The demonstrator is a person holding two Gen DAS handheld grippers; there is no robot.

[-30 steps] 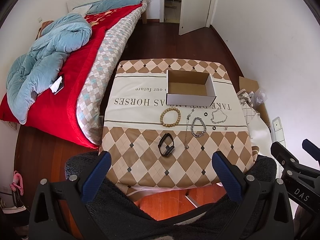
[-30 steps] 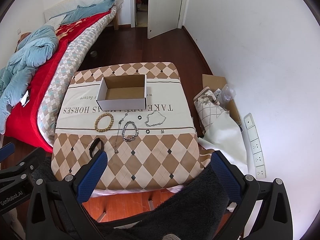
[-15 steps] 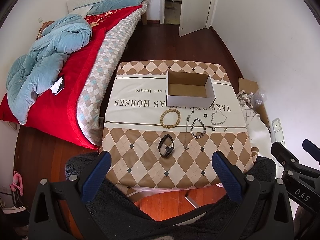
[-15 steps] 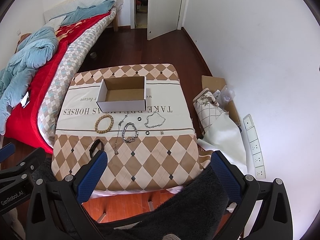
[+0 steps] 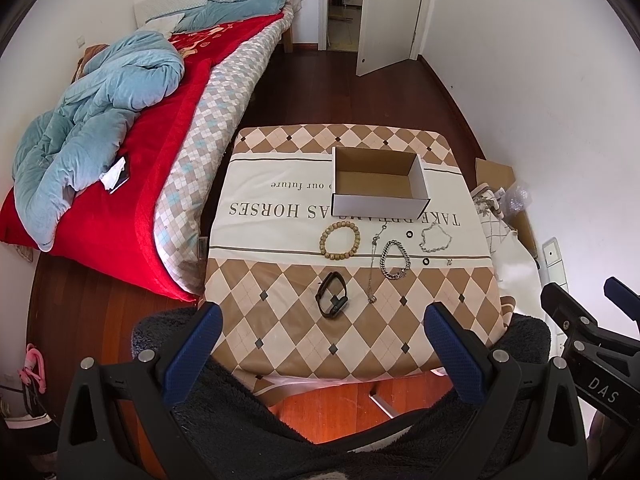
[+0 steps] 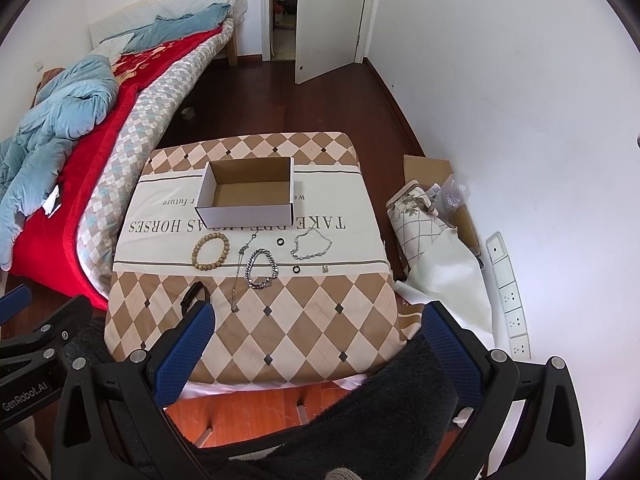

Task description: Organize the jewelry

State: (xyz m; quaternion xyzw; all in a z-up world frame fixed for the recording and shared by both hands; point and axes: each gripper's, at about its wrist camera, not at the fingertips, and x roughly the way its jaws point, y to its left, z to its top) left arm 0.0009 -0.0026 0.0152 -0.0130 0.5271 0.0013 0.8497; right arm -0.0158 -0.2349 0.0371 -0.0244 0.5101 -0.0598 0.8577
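Observation:
An open cardboard box (image 5: 378,185) (image 6: 248,192) stands empty at the back of the table. In front of it lie a wooden bead bracelet (image 5: 339,239) (image 6: 211,251), a thin chain necklace (image 5: 373,266) (image 6: 240,270), a silver link bracelet (image 5: 395,260) (image 6: 261,269), a fine silver chain (image 5: 436,238) (image 6: 311,244), two small black rings (image 5: 426,261) (image 6: 280,242) and a black wristband (image 5: 331,299) (image 6: 193,297). My left gripper (image 5: 320,344) and right gripper (image 6: 316,344) are both open and empty, held high above the near table edge.
The table (image 5: 280,336) has a checked cloth with printed words. A bed (image 5: 160,120) with red and blue covers stands to the left. Bags and cardboard (image 6: 432,236) lie on the floor to the right by the white wall. A door (image 6: 332,16) is open at the back.
Both views have shifted very slightly; the jewelry and box lie as before. Both grippers stay open.

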